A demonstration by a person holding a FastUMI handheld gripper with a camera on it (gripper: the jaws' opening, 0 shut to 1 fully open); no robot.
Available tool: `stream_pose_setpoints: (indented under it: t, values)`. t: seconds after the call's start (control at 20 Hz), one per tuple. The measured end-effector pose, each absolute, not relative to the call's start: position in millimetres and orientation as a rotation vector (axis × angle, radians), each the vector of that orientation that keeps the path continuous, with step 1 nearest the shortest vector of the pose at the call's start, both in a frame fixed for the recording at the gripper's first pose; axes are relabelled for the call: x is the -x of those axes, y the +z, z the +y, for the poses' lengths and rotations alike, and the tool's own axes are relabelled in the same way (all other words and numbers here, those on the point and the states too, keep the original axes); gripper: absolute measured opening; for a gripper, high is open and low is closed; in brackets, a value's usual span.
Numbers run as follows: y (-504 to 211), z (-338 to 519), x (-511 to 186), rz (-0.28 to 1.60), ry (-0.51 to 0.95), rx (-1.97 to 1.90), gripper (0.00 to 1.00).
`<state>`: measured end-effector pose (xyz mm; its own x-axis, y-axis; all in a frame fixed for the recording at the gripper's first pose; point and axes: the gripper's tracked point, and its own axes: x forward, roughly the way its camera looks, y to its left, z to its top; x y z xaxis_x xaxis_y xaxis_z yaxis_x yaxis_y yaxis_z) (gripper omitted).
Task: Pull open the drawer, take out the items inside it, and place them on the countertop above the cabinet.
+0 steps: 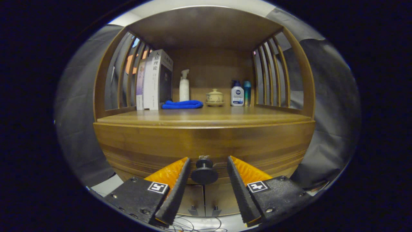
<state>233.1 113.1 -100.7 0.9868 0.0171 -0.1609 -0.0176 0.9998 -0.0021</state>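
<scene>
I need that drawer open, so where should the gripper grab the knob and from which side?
Grip the round knob on the drawer front by its rim, straight from the front. The open gripper already has a finger on each side of it; close, then pull back.

Knob (204, 172) on drawer (206, 145) front, between parted gripper (207, 160) fingers; countertop (206, 117) above drawer.
</scene>
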Motion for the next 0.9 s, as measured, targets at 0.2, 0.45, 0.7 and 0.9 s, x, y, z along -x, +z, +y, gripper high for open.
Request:
stream_pose_setpoints:
  t: [0.2,0.45,0.7,0.9]
  values:
    - [-106.5,116.1,-239.7,0.172,0.013,0.004,0.64]
    - [-107.8,113.1,-243.2,0.157,0.007,0.000,0.48]
    - [-107.7,112.6,-239.8,0.177,0.016,-0.003,0.42]
    - [-107.7,111.4,-240.2,0.185,0.022,0.002,0.38]
